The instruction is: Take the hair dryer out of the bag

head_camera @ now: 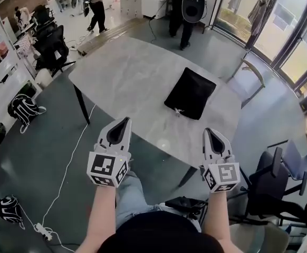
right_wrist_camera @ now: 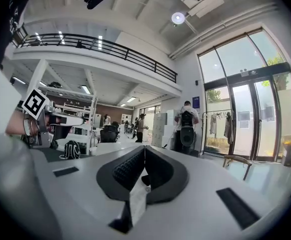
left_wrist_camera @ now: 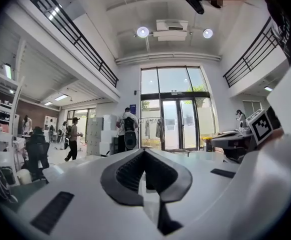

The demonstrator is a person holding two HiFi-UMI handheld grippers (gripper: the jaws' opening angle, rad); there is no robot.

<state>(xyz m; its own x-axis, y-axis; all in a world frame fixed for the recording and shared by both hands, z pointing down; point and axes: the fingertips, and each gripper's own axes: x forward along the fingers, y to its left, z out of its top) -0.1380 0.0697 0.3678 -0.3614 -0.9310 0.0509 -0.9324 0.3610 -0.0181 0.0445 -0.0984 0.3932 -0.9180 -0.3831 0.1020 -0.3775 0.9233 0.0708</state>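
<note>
A black drawstring bag lies flat on the right part of the grey marble table; the hair dryer does not show. My left gripper hangs over the table's near edge, shut and empty, well to the left of the bag. My right gripper is also shut and empty, near the table's front right edge just short of the bag. In the left gripper view the jaws meet with nothing between them. The right gripper view shows its jaws likewise closed, with a bit of the dark bag low behind them.
An office chair stands at my right and a metal chair sits past the table's right end. Backpacks and a white cable lie on the floor at left. People stand at the far side of the room.
</note>
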